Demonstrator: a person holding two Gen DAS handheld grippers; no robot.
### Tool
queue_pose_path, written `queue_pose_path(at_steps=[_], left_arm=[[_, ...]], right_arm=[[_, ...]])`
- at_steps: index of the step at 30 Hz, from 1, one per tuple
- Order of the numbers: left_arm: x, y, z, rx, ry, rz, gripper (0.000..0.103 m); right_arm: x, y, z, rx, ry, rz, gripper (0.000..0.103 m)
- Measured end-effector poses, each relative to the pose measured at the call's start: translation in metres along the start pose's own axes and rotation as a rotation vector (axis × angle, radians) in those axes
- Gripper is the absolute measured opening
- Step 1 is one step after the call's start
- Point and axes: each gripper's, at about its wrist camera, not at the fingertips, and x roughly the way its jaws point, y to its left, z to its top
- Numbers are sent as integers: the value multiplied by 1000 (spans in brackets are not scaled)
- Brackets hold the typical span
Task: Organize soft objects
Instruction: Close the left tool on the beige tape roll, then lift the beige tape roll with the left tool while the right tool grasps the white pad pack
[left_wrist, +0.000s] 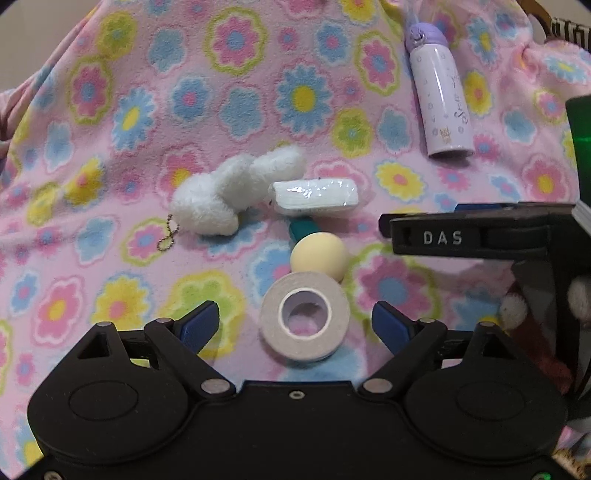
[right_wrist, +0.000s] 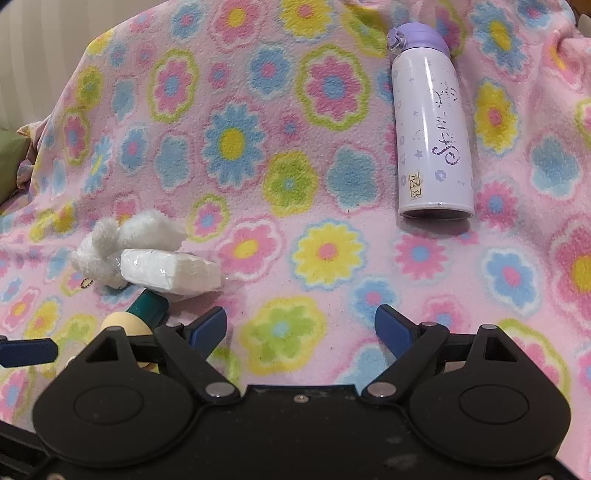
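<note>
Left gripper spread around tape roll at lower centre, not pinching; right gripper spread, empty. Plush toy mid-frame. Risk: closing crooked squeezes roll into the ball.

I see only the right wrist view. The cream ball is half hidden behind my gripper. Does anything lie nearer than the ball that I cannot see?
Observer: Yes. A roll of white tape lies flat on the floral blanket, just in front of the cream ball.
Operator: Where is the left gripper?
Observer: The left gripper is open, with the tape roll between its fingers; the pads do not touch it.
Operator: Is anything more at the side?
Observer: At the right edge of the left wrist view there is a dark red item with white fluffy parts; I cannot tell what it is.
</note>
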Motion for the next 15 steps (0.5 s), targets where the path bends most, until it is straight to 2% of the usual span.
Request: queue_pose_path(at_steps=[1, 2, 4, 7, 10, 13, 15], left_arm=[[2, 0, 0, -2, 4, -2, 75], [4, -1, 0, -1, 10, -3, 60], [6, 0, -2, 4, 19, -6, 49], [0, 5, -6, -3, 1, 0, 48], [-4, 18, -9, -11, -5, 46, 48], [-1, 40, -11, -61, 6, 109, 48], [2, 53, -10, -93, 6, 113, 51]], right_arm=[[0, 0, 0, -1, 0, 0, 89], [0, 1, 0, -2, 0, -1, 90], [0, 1, 0, -2, -1, -1, 90], [-1, 1, 0, -1, -3, -2, 90], [-1, 1, 0, -4, -3, -3, 90], [-1, 1, 0, -8, -3, -7, 90], [0, 2, 0, -12, -1, -8, 90]])
